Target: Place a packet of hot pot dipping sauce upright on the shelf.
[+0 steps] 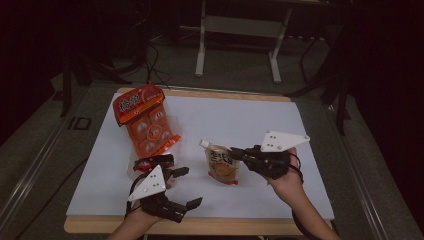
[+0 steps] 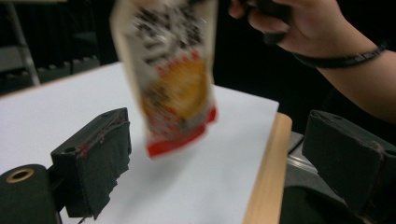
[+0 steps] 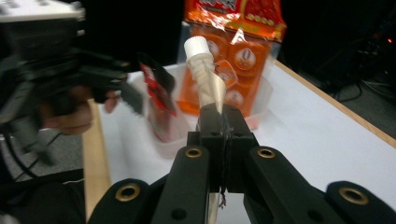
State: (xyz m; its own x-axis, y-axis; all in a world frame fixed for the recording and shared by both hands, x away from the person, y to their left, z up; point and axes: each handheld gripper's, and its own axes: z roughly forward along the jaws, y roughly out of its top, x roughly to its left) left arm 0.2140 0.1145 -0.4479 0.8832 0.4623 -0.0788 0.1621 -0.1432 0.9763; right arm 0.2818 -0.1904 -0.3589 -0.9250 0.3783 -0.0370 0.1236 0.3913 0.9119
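Note:
A spouted drink pouch (image 1: 222, 167) with a white cap (image 3: 198, 46) and a yellow and red print hangs from my right gripper (image 1: 236, 152). That gripper (image 3: 219, 116) is shut on the pouch's top edge just below the spout. In the left gripper view the blurred pouch (image 2: 175, 79) hangs above the white table top (image 2: 56, 107), held from above by the person's hand (image 2: 303, 23). My left gripper (image 1: 189, 187) is near the table's front left, jaws open wide. Nothing is between its pads (image 2: 93, 158).
An orange multi-pack of snacks (image 1: 145, 120) lies in a clear plastic tray (image 3: 254, 105) at the back left. A small red and black packet (image 1: 150, 162) sits in front of it. The table's wooden front edge (image 2: 268, 177) runs close by my left gripper.

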